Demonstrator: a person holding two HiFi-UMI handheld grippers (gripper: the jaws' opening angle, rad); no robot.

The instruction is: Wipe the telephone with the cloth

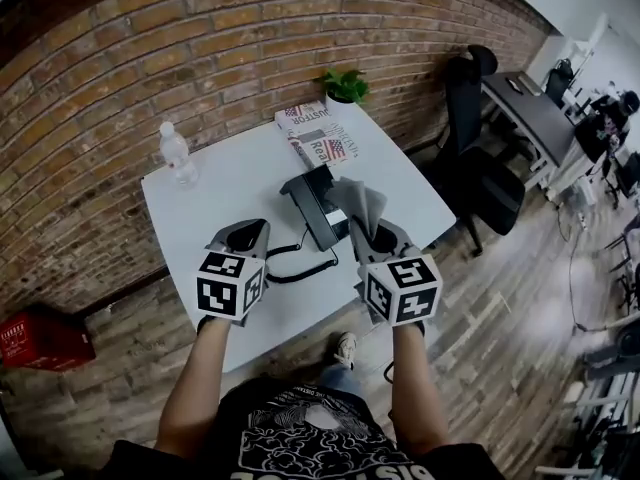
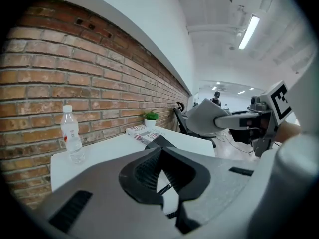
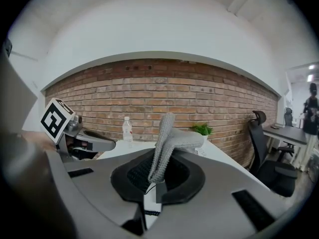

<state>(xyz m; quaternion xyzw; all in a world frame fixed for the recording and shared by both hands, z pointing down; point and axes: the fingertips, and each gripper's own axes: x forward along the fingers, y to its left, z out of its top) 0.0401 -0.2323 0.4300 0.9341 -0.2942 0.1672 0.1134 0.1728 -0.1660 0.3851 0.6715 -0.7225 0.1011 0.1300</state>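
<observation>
A black telephone (image 1: 314, 204) lies in the middle of the white table (image 1: 220, 183), its coiled cord (image 1: 300, 270) trailing toward the front edge. My right gripper (image 1: 378, 234) hovers at the phone's right side, shut on a grey cloth (image 1: 360, 204) that sticks up from its jaws and droops over the phone's right edge. In the right gripper view the cloth (image 3: 167, 138) rises from between the pads of the right gripper (image 3: 155, 168). My left gripper (image 1: 246, 236) is to the left of the phone, held above the table; its jaws meet with nothing between them (image 2: 161, 151).
A water bottle (image 1: 177, 155) stands at the table's back left. A magazine (image 1: 314, 132) and a small potted plant (image 1: 345, 86) sit at the back by the brick wall. A black office chair (image 1: 475, 163) is right of the table, a red box (image 1: 40, 338) on the floor at left.
</observation>
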